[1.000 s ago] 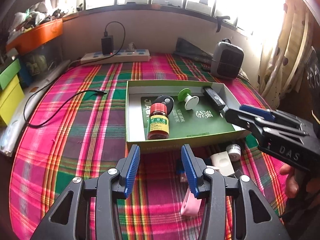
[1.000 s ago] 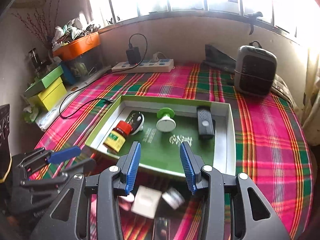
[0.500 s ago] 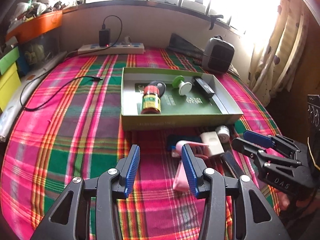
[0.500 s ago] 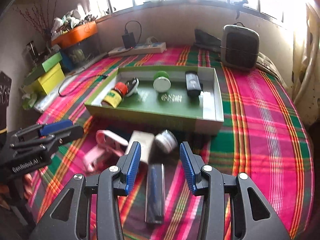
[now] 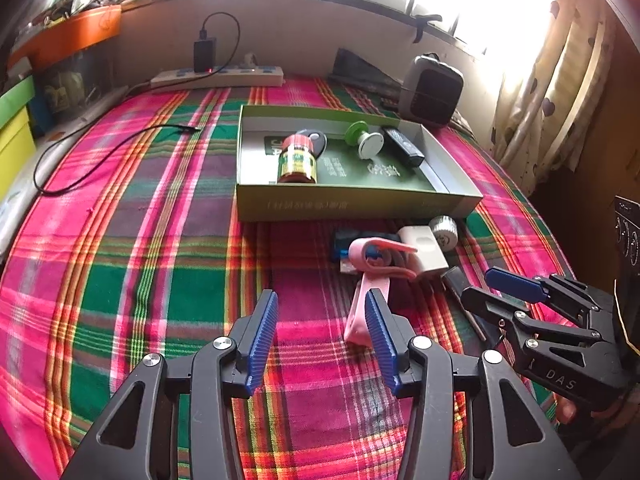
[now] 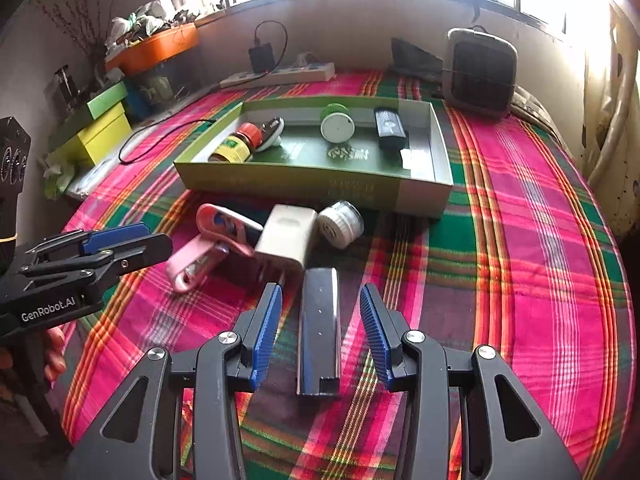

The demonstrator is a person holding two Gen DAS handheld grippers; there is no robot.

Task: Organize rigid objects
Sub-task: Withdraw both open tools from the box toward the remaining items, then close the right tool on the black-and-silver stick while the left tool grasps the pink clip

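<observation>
Although neither tool grips anything, the right gripper [image 6: 320, 334] has its blue pads apart astride a dark, glossy oblong bar [image 6: 320, 320] lying on the plaid cloth [image 6: 520, 280]. The bar's long axis runs along the line the gripper points, so in my judgement the pads would close across its narrow width. The left gripper [image 5: 320, 334] stands clear, its jaws opening with nothing between them; a pink plastic clip [image 5: 366, 284] lies just beyond its right pad. Farther on sit a white rectangular block [image 6: 286, 236] and a small white round jar [image 6: 340, 224]. Beyond these, the shallow green cardboard tray [image 6: 312, 182] holds a red-capped brown bottle [image 6: 236, 146], a dark key fob [image 5: 316, 140], a green-and-white round knob [image 6: 336, 124] and a black rectangular device [image 6: 390, 128].
</observation>
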